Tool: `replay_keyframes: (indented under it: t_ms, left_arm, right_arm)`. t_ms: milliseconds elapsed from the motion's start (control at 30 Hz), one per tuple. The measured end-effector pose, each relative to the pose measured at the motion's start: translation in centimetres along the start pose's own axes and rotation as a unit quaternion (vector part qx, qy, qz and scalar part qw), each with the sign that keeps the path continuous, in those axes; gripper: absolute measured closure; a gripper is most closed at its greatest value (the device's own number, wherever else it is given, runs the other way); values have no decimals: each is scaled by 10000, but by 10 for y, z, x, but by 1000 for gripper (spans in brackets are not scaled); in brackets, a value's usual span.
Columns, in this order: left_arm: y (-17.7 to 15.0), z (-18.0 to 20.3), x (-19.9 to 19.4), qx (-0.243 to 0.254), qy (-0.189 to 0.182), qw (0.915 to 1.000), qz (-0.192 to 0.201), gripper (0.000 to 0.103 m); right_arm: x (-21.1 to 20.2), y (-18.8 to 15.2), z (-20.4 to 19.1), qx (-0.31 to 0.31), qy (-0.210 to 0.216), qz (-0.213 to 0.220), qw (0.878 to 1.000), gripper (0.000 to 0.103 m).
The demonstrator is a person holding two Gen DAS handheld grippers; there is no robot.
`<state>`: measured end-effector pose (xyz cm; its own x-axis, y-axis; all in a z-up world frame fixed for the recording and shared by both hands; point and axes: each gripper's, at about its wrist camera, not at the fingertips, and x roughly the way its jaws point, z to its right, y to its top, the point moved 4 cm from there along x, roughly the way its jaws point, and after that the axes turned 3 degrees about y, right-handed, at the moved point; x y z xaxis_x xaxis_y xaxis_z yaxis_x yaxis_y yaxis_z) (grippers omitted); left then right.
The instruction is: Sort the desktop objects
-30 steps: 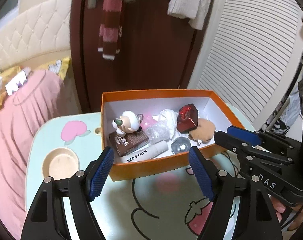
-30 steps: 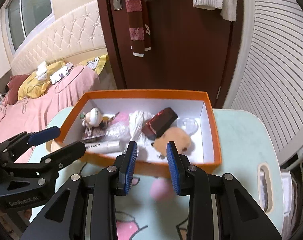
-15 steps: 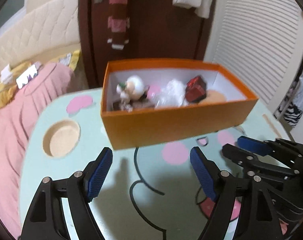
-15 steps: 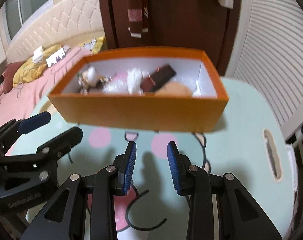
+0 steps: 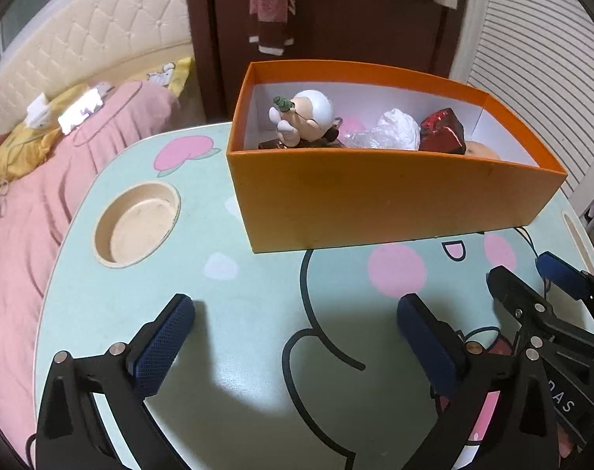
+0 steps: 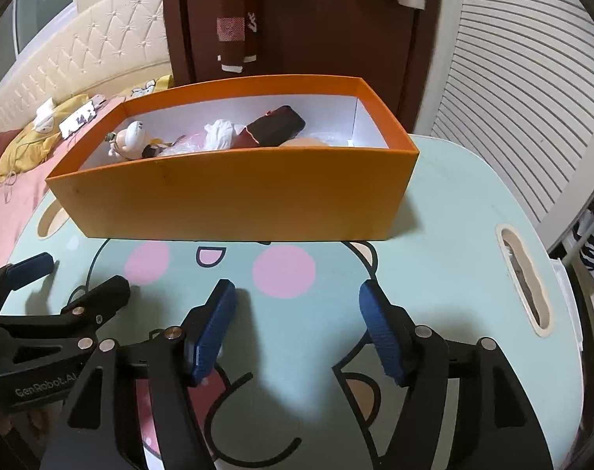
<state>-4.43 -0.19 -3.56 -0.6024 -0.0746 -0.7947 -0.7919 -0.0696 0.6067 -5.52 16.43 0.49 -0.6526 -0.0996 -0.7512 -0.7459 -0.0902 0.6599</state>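
Note:
An orange box (image 5: pixel 375 203) stands on the mint cartoon table (image 5: pixel 257 352). Inside it are a white toy figure (image 5: pixel 308 113), a crumpled white wad (image 5: pixel 400 131), clear plastic and a dark red case (image 5: pixel 443 137). The same box (image 6: pixel 238 196) fills the middle of the right wrist view. My left gripper (image 5: pixel 297 309) hovers low over the table in front of the box, its jaws opening wide with nothing between them. To its right, my right gripper (image 6: pixel 297 291) is also opening, with only bare tabletop between its pads.
A round cup recess (image 5: pixel 138 227) is sunk into the table's left side and a slot handle (image 6: pixel 524 282) into its right edge. A pink-covered bed (image 5: pixel 42 180) lies to the left. A dark door (image 6: pixel 316 19) and slatted panels stand behind the box.
Both grippers have sunk toward the tabletop and drawn back from the box, so its front wall now shows. Both pairs of jaws have spread wider, the right one most.

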Motion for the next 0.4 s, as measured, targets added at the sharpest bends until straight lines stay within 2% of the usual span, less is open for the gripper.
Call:
replay_keyframes:
  t_ms: [400]
  left_arm:
    - [1,-6,-2,-75,70,9999,12,0]
  right_arm:
    - [2,2,0,-13,10,-4,10000,35]
